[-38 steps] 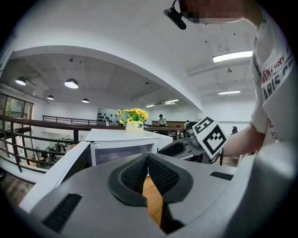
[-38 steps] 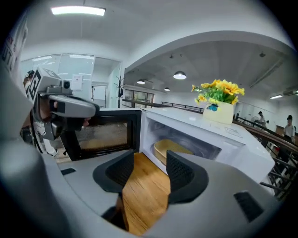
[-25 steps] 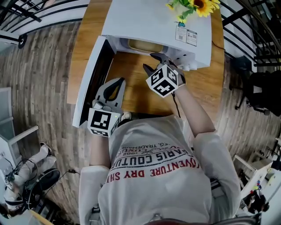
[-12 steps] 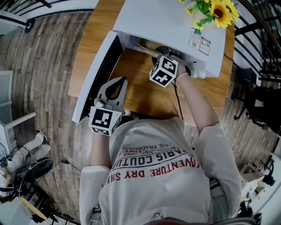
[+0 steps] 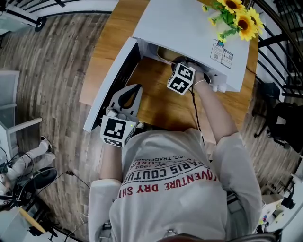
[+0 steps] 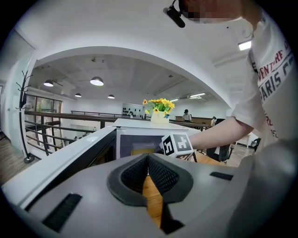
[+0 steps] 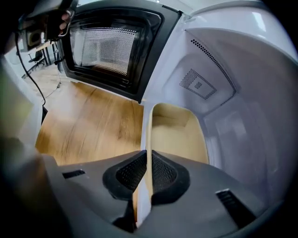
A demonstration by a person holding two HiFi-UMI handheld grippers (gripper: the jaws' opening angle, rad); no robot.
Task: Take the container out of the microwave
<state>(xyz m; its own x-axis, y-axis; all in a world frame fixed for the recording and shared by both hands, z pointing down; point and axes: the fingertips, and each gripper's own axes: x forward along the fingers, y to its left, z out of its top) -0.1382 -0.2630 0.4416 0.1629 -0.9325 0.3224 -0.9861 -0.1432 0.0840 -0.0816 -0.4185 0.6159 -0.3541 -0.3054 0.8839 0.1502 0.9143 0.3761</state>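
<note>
A wooden table (image 5: 156, 101) carries a white microwave (image 5: 189, 28), its door (image 5: 111, 82) swung open over the tabletop

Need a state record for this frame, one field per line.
microwave: on wooden table, door open
container: tan, open-topped, inside the cavity
right gripper: reaching into the cavity, jaws closing, one container wall between the pads
left gripper: shut, empty, outside by the door
on top of microwave: sunflowers

The microwave (image 5: 189, 28) is glossy white, the table (image 5: 156, 94) smooth grained wood, the container (image 7: 179, 135) matt (likely plastic).
</note>
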